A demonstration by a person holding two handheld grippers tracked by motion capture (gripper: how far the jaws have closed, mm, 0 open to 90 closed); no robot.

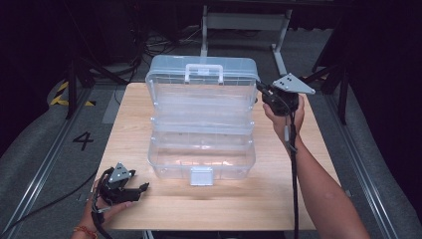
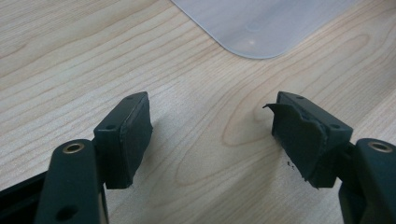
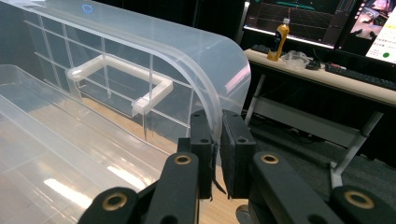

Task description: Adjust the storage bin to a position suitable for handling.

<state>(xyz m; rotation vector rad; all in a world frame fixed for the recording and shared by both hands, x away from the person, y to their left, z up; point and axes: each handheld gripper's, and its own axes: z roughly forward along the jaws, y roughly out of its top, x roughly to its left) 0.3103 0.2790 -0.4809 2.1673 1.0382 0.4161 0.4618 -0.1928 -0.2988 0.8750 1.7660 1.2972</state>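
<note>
A clear plastic toolbox (image 1: 201,149) stands open in the middle of the wooden table (image 1: 278,189), its lid (image 1: 201,74) raised at the back with a white handle (image 1: 204,72). My right gripper (image 1: 263,92) is at the lid's right edge. In the right gripper view its jaws (image 3: 217,126) are shut on the thin rim of the lid (image 3: 140,56). My left gripper (image 1: 144,187) lies low on the table at the front left, apart from the box. Its jaws (image 2: 212,116) stand open over bare wood, a rounded corner of the box (image 2: 261,28) beyond them.
A white latch (image 1: 201,176) hangs at the box's front. Behind the table stand a metal desk frame (image 1: 244,22) and cables on the floor. A desk with monitors and a bottle (image 3: 281,39) lies past the lid. The floor at left carries a "4" mark (image 1: 83,140).
</note>
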